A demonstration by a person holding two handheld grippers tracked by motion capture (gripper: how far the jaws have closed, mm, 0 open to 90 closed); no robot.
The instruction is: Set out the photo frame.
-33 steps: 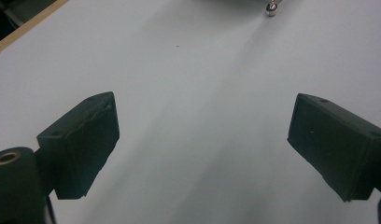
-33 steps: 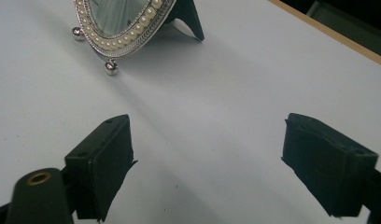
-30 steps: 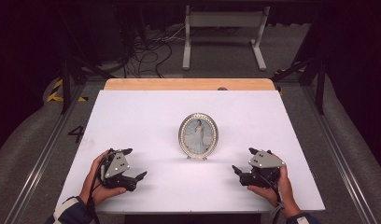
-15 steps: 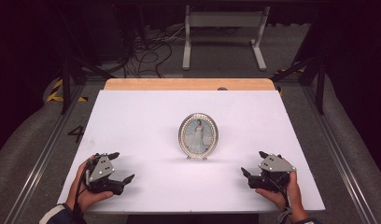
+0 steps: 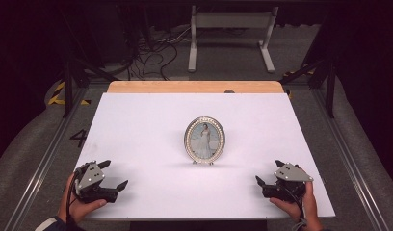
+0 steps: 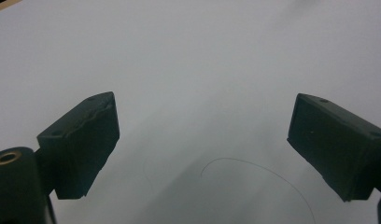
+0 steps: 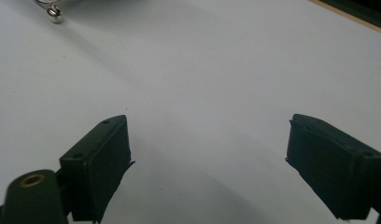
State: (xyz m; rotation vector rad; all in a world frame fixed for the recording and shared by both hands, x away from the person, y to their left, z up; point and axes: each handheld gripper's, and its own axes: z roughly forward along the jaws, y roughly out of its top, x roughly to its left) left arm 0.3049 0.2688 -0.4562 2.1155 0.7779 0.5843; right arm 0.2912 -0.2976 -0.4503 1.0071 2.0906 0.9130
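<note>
Jaws spread and empty on both your left gripper point(image 5: 112, 179) and right gripper point(image 5: 266, 179), low in the frame's corners. Your oval picture frame point(image 5: 204, 140) stands upright at the table's point(image 5: 137, 125) centre, untouched; grasping it remains ahead.

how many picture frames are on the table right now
1: an oval picture frame stands upright near the middle of the white table, between and beyond the left gripper and right gripper.
</note>
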